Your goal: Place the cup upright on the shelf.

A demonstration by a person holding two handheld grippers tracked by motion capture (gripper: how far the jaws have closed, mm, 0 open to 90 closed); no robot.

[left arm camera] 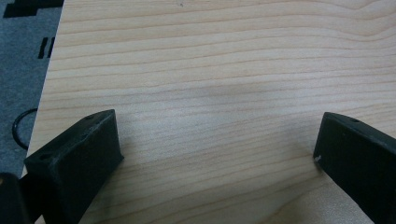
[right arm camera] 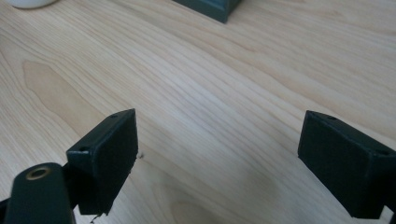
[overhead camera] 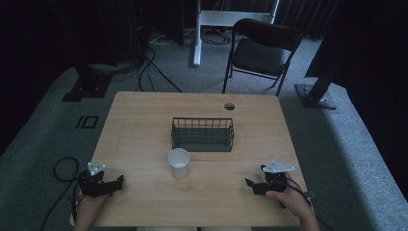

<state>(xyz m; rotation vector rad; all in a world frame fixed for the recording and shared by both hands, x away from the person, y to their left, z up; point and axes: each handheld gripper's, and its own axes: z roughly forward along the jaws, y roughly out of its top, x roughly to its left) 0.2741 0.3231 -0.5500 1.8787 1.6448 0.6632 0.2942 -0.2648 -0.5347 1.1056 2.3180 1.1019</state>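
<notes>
Cup [overhead camera: 178,163], white and upright, is standing near the middle of the tabletop [overhead camera: 144,120], a little toward the near edge, just in front of the dark wire basket [overhead camera: 203,134] and apart from it. Neither gripper is touching it. The left gripper [overhead camera: 117,182] is resting by the near-left corner and the right gripper [overhead camera: 250,185] by the near-right corner, each with its jaws spread wide over bare wood and holding nothing. Both are pointing inward, toward the cup between them. The left one is sitting slightly nearer, so it looks the likelier to reach.
</notes>
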